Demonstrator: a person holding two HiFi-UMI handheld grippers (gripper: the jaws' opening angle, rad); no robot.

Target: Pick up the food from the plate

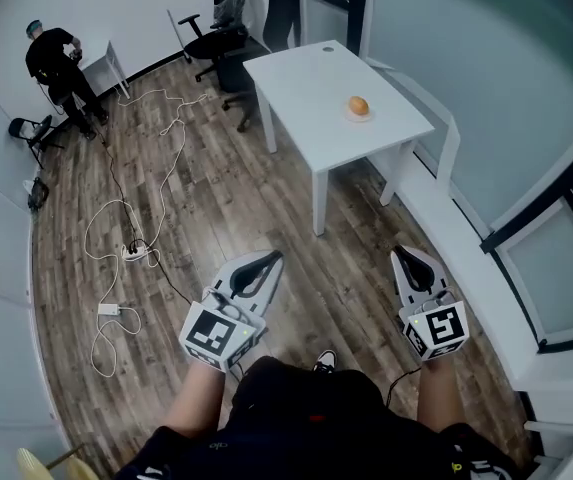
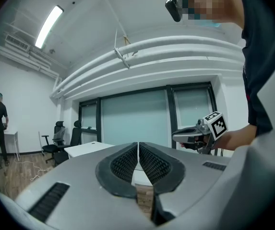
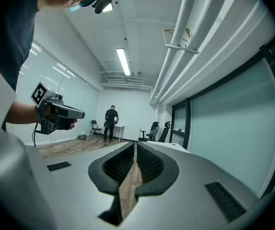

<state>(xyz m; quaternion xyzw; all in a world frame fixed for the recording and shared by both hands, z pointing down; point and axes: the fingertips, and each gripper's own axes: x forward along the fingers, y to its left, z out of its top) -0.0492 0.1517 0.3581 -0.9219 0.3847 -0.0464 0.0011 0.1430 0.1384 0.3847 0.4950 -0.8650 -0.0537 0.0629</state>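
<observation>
An orange round food item (image 1: 359, 106) lies on a small white plate (image 1: 348, 117) near the right end of a white table (image 1: 306, 83), far ahead of me in the head view. My left gripper (image 1: 269, 259) and right gripper (image 1: 404, 255) hang over the wooden floor, well short of the table, both shut and holding nothing. In the left gripper view the left gripper (image 2: 138, 145) has its jaws pressed together, the table (image 2: 87, 148) behind them. The right gripper (image 3: 135, 145) also shows meeting jaws in the right gripper view.
White cables (image 1: 126, 218) and a power strip (image 1: 134, 253) trail over the wooden floor at left. Black office chairs (image 1: 228, 18) stand behind the table. A person (image 1: 56, 63) stands at a small desk in the far left corner. A glass wall with a low ledge (image 1: 466, 238) runs along the right.
</observation>
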